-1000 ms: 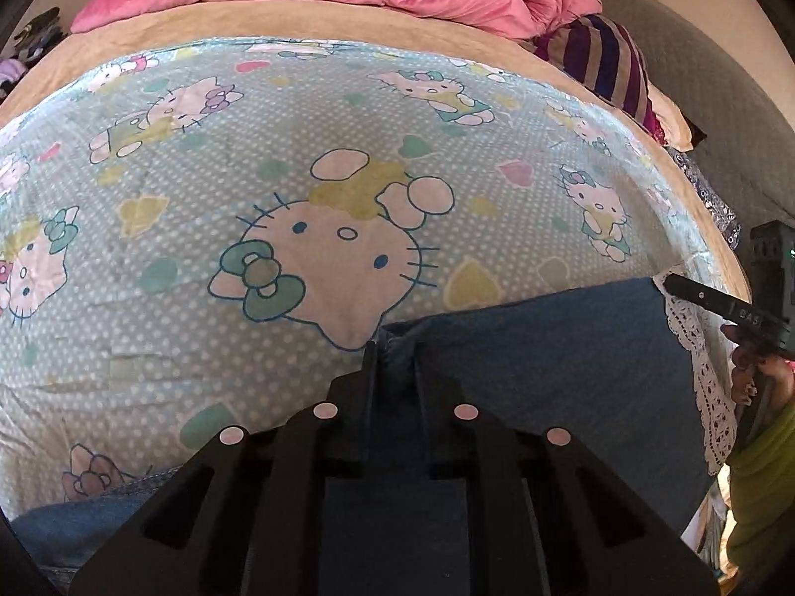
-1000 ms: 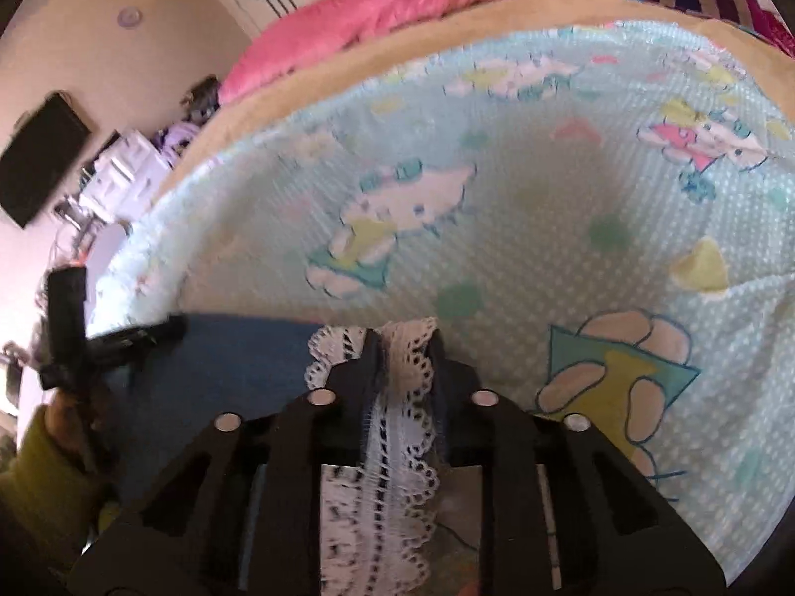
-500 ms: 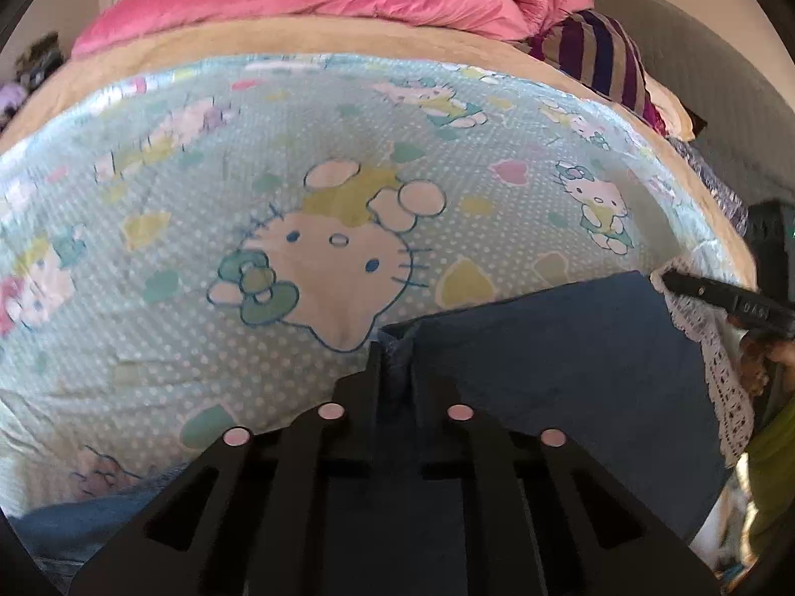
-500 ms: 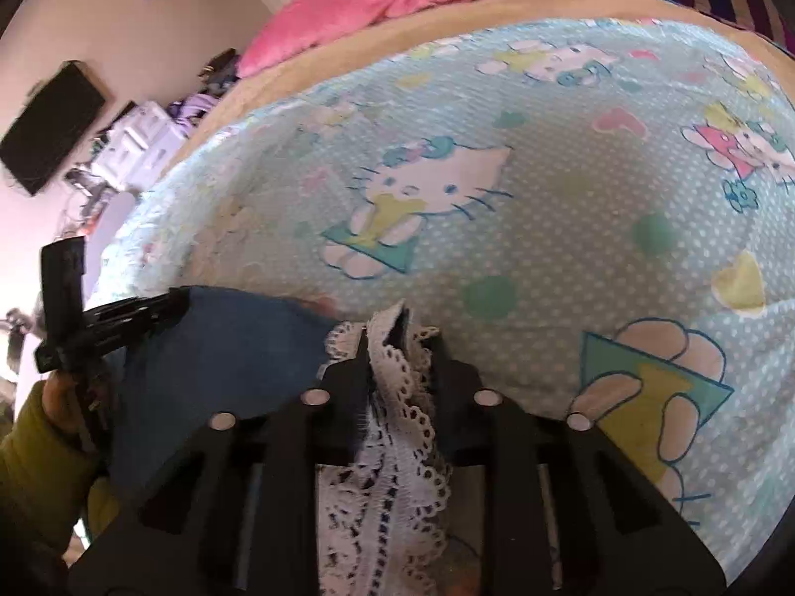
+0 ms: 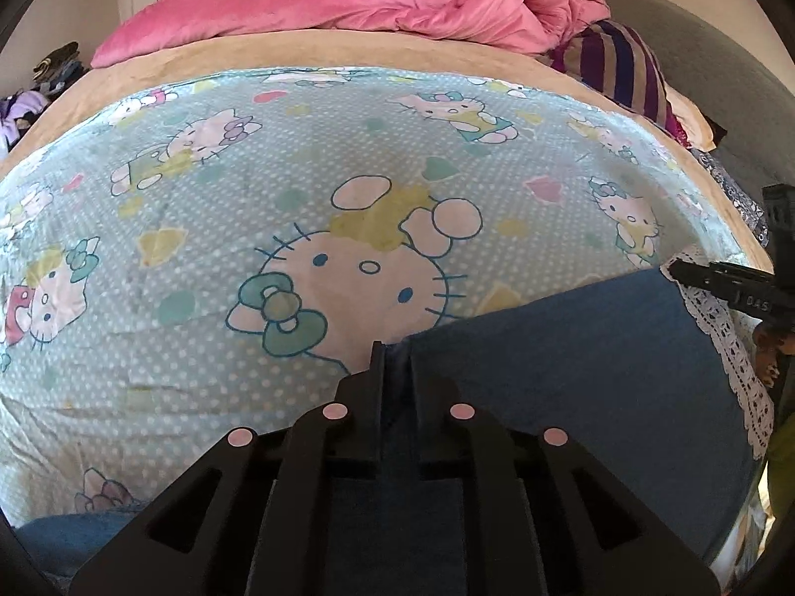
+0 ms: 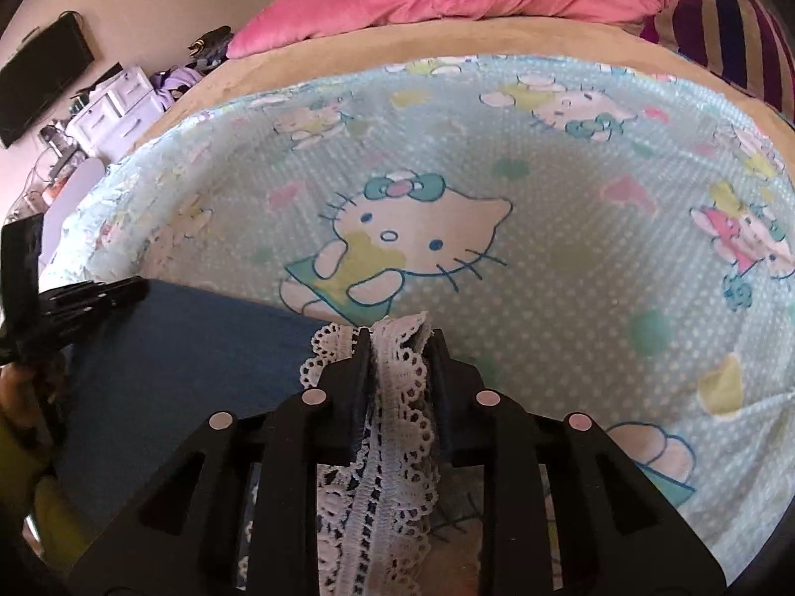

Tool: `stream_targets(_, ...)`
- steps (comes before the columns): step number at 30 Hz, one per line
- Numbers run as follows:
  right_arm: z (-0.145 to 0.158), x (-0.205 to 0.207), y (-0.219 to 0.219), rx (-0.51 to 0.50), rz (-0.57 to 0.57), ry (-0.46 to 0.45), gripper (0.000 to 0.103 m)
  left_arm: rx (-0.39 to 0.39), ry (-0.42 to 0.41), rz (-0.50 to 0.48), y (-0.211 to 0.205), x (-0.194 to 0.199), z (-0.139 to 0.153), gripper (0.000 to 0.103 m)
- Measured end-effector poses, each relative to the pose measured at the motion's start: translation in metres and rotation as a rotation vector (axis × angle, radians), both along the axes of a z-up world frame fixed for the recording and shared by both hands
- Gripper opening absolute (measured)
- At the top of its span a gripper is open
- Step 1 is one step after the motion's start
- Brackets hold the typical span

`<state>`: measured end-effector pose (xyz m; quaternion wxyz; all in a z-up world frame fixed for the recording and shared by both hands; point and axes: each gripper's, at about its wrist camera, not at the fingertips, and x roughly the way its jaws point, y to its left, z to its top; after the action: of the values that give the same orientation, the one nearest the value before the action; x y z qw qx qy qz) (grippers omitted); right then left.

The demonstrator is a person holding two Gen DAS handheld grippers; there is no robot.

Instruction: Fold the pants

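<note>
The pants (image 5: 571, 372) lay near the front edge of the bed (image 5: 348, 49), on the cartoon-cat sheet (image 5: 248, 198), with a stretch of blue cloth pulled flat between the two claws. The left claw (image 5: 395, 352) pinched one corner of that blue edge; the right claw (image 6: 397, 342) pinched the other corner through its white lace trim (image 6: 387, 447).

The likeliest trouble was the lace: thin and openwork, it could slip or stretch out of the right claw's grip if the cloth were pulled tighter, and that corner would drop. Uneven travel of the two claws (one leading the other) would probably lay the edge askew and leave a crooked fold. A lift that was too low might also drag the sheet into wrinkles.

The left view showed the blue panel almost whole, with the lace running down its right side, and another bit of blue cloth (image 5: 74, 531) at the lower left, perhaps the rest of the pants. The right view alone showed how the lace was bunched between the fingers, plus a dresser (image 6: 114, 109) and dark screen (image 6: 44, 69) beyond the bed.
</note>
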<state>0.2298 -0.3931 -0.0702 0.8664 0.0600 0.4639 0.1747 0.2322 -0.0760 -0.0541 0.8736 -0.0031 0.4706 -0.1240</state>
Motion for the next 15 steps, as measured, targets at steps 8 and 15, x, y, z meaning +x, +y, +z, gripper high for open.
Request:
stream_targets(8,0.022,-0.018,-0.019,0.040,-0.089,-0.030,0.042,-0.069,-0.021,0.057,0.026,-0.019,0.017,0.036)
stream_targets(15,0.043,-0.076,-0.044,0.105,-0.158,-0.037,0.055,-0.057,-0.108,0.086,0.045,-0.062,0.053,0.057)
